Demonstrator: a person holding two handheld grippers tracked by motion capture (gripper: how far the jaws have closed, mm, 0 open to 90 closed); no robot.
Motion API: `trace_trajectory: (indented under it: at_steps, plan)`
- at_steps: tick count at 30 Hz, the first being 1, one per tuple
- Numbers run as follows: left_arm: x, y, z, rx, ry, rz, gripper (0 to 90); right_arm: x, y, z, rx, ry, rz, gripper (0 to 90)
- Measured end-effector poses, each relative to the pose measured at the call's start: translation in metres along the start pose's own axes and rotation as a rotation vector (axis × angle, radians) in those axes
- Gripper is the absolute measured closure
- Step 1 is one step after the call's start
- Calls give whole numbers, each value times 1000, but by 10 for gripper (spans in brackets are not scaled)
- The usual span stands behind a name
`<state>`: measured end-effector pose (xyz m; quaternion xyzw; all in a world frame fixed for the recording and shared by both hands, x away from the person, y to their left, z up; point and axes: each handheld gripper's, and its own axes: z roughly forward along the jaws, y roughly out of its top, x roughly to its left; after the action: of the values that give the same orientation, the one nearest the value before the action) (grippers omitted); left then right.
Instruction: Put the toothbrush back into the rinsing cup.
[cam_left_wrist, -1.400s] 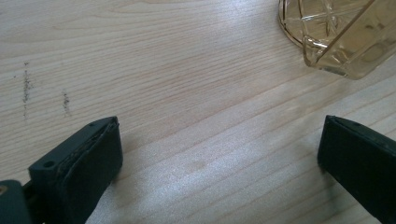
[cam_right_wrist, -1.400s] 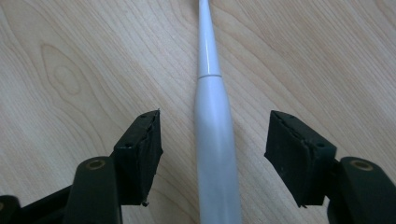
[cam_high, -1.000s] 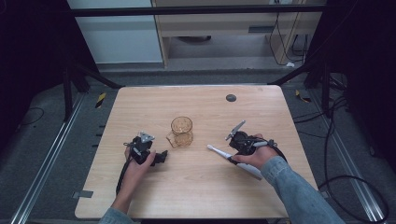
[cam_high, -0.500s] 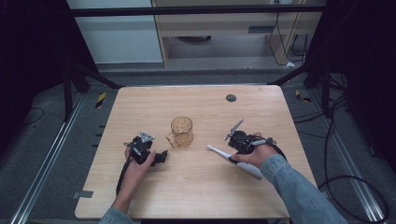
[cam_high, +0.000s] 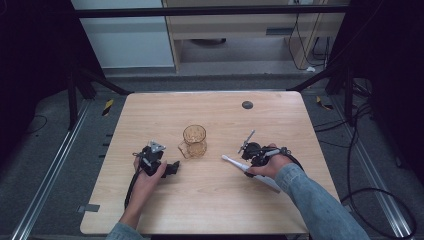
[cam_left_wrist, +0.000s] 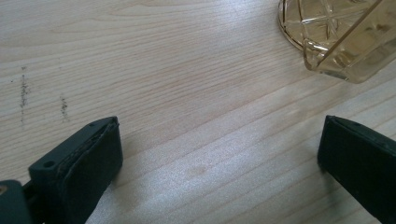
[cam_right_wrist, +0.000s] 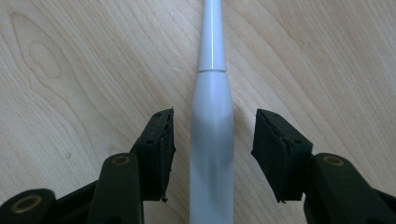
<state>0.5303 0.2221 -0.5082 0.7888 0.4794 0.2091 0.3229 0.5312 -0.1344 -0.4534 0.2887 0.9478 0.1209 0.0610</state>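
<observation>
High view: a wooden tabletop is seen from above. An amber glass mug stands just left of the frame's centre. A white toothbrush lies flat to the right of centre, its thin end toward the mug. The right gripper is held over the thick part of the toothbrush; the left gripper rests low at lower left of the mug. Compared with the pictures from a second and half a second ago, hardly anything has shifted: mug, toothbrush and both hands lie in the same places. This is judged to mean that the grasp has been lined up but not yet closed.

Left gripper view: the jaws are spread wide, with bare wood between them. The mug is seen at the upper right corner of the frame, apart from both jaws.

Right gripper view: the toothbrush runs up the middle of the frame, flat on the wood. The jaws stand partly open on either side of its thick handle, a narrow gap being left on each side. Closing on the handle is judged to be the step in hand.
</observation>
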Motion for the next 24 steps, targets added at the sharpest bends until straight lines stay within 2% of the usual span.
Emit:
trace_trajectory:
  at_steps: [10,24]
  plan:
    - [0,0,0,0,-2,1,0,0,4,9,28,16,-6,534]
    - [0,1,1,-1,-3,1,0,-3,11,9,39,14,-20,568]
